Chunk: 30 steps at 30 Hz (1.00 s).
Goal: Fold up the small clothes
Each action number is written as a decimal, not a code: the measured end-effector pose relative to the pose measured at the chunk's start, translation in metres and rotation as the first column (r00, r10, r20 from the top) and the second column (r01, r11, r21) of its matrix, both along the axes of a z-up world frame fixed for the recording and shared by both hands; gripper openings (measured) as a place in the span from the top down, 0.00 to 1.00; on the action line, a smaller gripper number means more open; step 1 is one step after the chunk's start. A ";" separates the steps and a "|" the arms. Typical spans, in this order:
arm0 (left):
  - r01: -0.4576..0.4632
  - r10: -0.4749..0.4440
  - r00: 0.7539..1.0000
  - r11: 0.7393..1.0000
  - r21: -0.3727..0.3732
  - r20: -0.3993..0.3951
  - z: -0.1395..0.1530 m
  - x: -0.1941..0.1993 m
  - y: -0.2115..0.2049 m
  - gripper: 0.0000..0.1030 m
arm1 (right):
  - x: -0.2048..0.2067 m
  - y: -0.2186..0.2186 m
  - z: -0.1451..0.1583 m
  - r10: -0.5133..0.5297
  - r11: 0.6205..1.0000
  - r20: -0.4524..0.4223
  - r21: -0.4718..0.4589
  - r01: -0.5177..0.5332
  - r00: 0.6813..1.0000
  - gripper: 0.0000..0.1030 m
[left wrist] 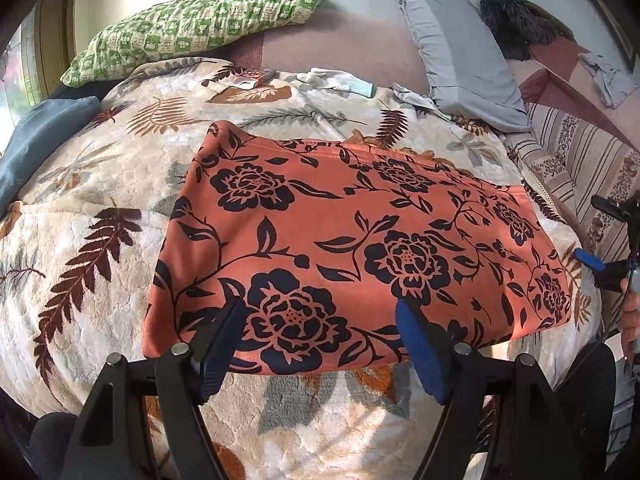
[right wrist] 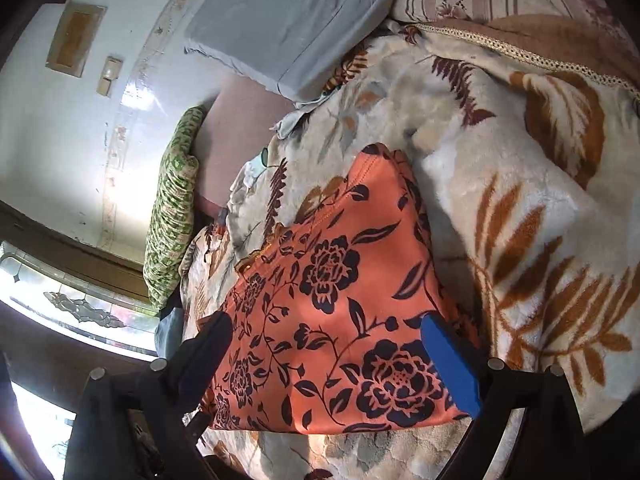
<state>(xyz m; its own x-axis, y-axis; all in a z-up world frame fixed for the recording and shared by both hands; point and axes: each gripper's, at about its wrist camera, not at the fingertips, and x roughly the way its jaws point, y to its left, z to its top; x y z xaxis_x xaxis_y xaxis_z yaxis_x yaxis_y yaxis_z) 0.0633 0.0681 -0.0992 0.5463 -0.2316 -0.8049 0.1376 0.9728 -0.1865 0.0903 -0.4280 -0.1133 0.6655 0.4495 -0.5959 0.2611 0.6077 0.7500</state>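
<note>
An orange garment with a black flower print (left wrist: 352,240) lies flat and folded into a rectangle on a cream leaf-patterned blanket (left wrist: 88,248). My left gripper (left wrist: 320,312) is open, its blue-padded fingers hovering over the garment's near edge, holding nothing. My right gripper (right wrist: 328,332) is open too, over the garment (right wrist: 340,304) at its near end. The right gripper also shows in the left wrist view (left wrist: 600,268) past the garment's right edge, with part of a hand behind it.
A green checked pillow (left wrist: 192,28) and a grey pillow (left wrist: 452,52) lie at the bed's far side, with white gloves (left wrist: 336,78) and a small packet (left wrist: 252,78) between them. A blue cloth (left wrist: 36,140) lies left. A striped cover (left wrist: 576,160) lies right. The wall and window show in the right wrist view (right wrist: 60,160).
</note>
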 end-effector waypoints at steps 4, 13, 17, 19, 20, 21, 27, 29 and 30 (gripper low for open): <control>-0.015 0.015 1.000 1.000 0.005 0.002 -0.001 -0.002 0.006 0.25 | 0.039 0.005 0.006 0.050 0.998 0.042 0.028 -0.051 0.998 0.06; -0.079 0.078 0.996 0.997 -0.005 -0.033 -0.011 -0.001 0.028 0.25 | 0.072 0.013 -0.047 0.045 0.999 -0.123 -0.006 -0.046 0.991 0.07; -0.084 0.085 0.996 0.996 -0.026 0.016 -0.003 -0.008 0.031 0.25 | 0.075 0.030 -0.027 0.091 0.989 -0.119 -0.108 -0.104 0.989 0.07; -0.093 0.094 0.995 0.995 -0.036 0.014 -0.003 -0.009 0.035 0.25 | 0.075 0.042 -0.012 0.124 0.982 -0.090 -0.131 -0.135 0.988 0.07; -0.100 0.101 0.995 0.994 -0.046 0.011 -0.003 -0.011 0.038 0.25 | 0.074 0.048 -0.003 0.142 0.978 -0.069 -0.145 -0.151 0.987 0.07; -0.105 0.106 0.994 0.993 -0.060 0.013 -0.002 -0.012 0.041 0.25 | 0.073 0.053 0.004 0.159 0.974 -0.048 -0.153 -0.165 0.986 0.07; -0.100 0.105 0.994 0.991 -0.089 0.044 0.007 -0.023 0.047 0.25 | 0.077 0.050 -0.058 0.136 0.986 -0.225 -0.061 -0.154 0.965 0.08; -0.100 0.105 0.993 0.991 -0.087 0.052 0.009 -0.025 0.048 0.25 | 0.068 0.046 -0.046 0.110 0.992 -0.174 -0.046 -0.120 0.979 0.08; -0.102 0.106 0.993 0.991 -0.085 0.044 0.008 -0.024 0.048 0.25 | 0.067 0.047 -0.039 0.121 0.991 -0.183 -0.041 -0.130 0.976 0.08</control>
